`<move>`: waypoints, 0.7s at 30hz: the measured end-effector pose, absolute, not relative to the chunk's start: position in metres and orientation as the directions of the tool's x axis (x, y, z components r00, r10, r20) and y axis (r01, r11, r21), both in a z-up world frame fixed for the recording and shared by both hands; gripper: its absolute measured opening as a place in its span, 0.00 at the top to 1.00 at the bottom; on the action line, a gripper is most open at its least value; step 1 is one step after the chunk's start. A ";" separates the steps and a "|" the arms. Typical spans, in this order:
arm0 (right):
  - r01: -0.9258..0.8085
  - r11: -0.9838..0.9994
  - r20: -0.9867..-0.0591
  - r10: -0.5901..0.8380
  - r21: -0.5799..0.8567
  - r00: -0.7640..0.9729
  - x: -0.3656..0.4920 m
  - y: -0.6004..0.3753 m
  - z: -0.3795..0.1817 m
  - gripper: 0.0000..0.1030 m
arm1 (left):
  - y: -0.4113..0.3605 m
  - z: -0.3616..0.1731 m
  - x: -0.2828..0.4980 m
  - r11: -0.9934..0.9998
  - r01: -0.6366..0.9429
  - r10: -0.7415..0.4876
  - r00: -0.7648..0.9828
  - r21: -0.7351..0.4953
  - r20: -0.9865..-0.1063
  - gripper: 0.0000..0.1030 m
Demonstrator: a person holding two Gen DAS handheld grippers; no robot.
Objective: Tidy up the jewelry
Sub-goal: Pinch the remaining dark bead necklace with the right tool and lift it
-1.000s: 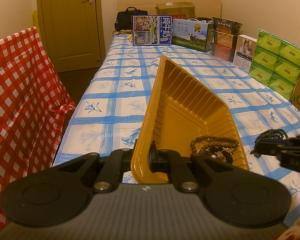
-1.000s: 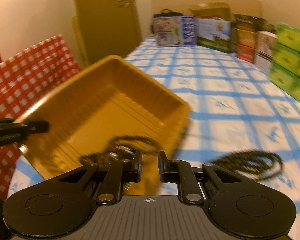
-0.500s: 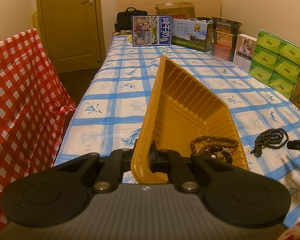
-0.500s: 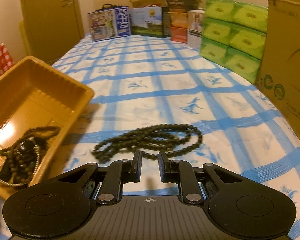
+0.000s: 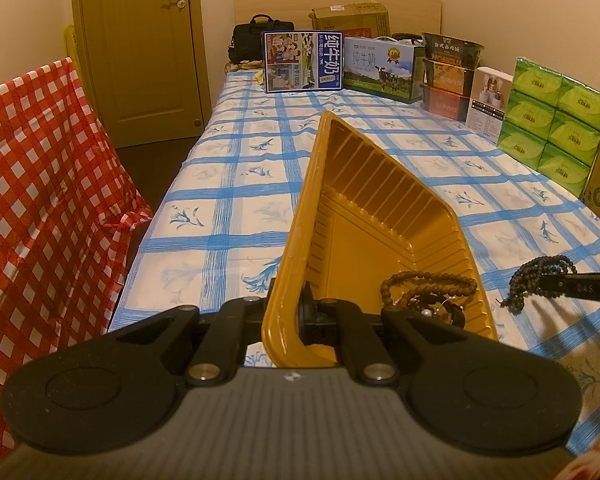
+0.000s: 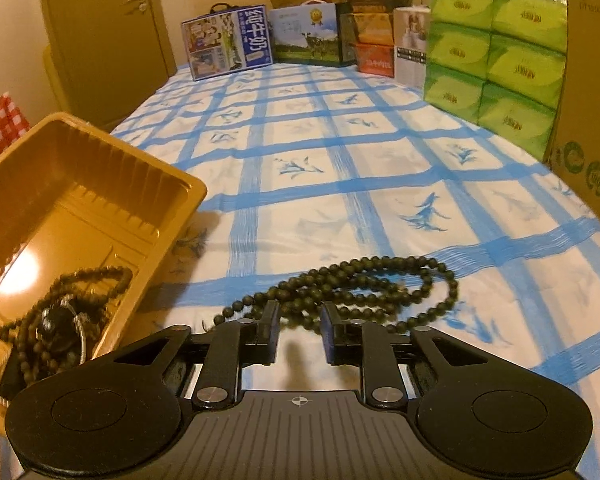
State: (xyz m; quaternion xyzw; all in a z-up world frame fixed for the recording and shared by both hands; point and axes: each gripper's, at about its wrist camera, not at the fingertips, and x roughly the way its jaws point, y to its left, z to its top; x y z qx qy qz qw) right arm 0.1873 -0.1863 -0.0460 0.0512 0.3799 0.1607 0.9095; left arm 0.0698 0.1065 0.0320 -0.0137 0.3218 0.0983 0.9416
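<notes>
Jewelry is split between two spots on the bed (image 6: 380, 184), which is covered by a blue-checked sheet. A dark bead necklace (image 6: 352, 292) lies coiled on the sheet near the bed's near edge, just beside the yellow tray (image 5: 380, 216). A brown bead bracelet (image 5: 428, 282) and a tangle of darker pieces with a pale bead, too bunched to tell apart, sit in the tray's near end.

The left claw (image 5: 300, 316) is clenched on the tray's near rim, one finger outside the wall and one inside, and the tray's side toward the bed's left edge stands higher than the other.

The right claw (image 6: 299, 322) is released; its jaws have just been opening and stand apart right at the near loops of the dark bead necklace, with nothing pressed between the pads. In the left wrist view one of its fingers (image 5: 580, 286) reaches in from the right, its tip at the same necklace (image 5: 540, 276).

Along the bed's far edge stand milk cartons (image 5: 304, 62) and other boxes, with green tissue packs (image 6: 496, 52) stacked along the right edge. A red checked cloth (image 5: 40, 184) hangs off the left side.
</notes>
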 end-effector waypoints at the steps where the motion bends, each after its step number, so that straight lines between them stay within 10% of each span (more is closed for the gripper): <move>1: -0.240 0.943 -0.676 0.332 0.229 0.658 0.191 -0.185 -0.048 0.71 | 0.106 0.032 0.070 0.980 -0.194 0.176 0.773 0.037 -0.609 0.95; 14: -0.146 0.949 -0.691 0.303 0.278 0.657 0.216 -0.182 -0.060 0.67 | 0.107 0.032 0.070 0.980 -0.195 0.176 0.773 0.036 -0.609 0.95; 21: -0.168 0.952 -0.707 0.302 0.254 0.639 0.209 -0.183 -0.061 0.93 | 0.106 0.032 0.070 0.980 -0.194 0.175 0.774 0.036 -0.609 0.95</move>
